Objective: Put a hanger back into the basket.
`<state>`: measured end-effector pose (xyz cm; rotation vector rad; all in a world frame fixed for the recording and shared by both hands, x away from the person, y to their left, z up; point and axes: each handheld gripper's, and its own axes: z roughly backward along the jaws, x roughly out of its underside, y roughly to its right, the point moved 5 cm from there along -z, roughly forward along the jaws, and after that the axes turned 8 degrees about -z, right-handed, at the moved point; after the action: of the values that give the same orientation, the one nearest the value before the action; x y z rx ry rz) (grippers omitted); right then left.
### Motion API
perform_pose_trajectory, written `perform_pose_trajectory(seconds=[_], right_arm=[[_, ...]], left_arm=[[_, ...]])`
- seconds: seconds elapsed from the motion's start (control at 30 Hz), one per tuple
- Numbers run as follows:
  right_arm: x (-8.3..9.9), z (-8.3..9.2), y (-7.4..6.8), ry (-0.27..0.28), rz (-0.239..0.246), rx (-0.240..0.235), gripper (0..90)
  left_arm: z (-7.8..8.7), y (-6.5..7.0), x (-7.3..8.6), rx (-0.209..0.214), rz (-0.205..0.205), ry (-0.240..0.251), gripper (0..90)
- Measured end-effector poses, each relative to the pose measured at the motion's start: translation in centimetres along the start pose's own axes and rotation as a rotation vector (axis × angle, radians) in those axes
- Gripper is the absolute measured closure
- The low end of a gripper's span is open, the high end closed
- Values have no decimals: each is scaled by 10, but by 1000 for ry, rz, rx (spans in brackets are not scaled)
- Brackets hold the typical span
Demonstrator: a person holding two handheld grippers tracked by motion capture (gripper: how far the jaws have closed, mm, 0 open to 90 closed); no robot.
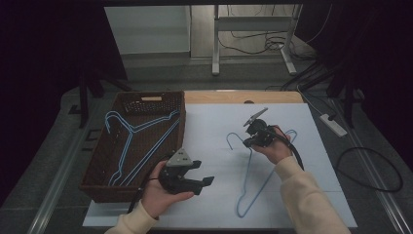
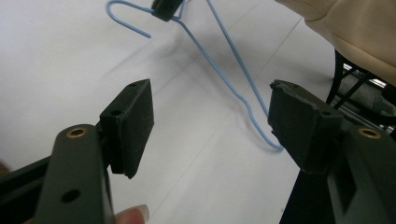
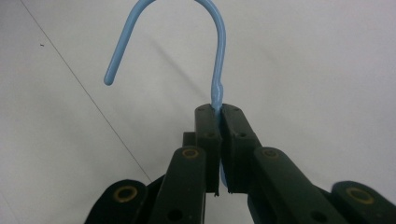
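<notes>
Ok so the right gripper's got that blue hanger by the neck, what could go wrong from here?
1. The right gripper pinches only the thin neck of the blue wire hanger, so it could twist or slip between the pads when lifted.
2. The brown wicker basket already holds hangers; the hook could snag on them or on the weave.
3. The left gripper hangs open close to the hanger's lower corner and could knock it.
</notes>
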<state>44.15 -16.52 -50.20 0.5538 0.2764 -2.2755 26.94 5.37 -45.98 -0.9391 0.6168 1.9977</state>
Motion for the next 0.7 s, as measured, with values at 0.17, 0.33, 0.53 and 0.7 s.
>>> perform_pose_trajectory(seconds=[0.17,0.33,0.53,0.7], right_arm=[[0,1,0,9,-5,-1,869],[1,3,0,17,-11,3,869],[0,5,-2,33,-16,5,869],[0,7,-2,48,-20,6,869]], left_arm=[[-15,1,-6,13,27,-17,315],[-29,2,-8,35,57,-35,302],[-50,3,-9,53,79,-59,297],[-65,1,-6,60,111,-73,297]])
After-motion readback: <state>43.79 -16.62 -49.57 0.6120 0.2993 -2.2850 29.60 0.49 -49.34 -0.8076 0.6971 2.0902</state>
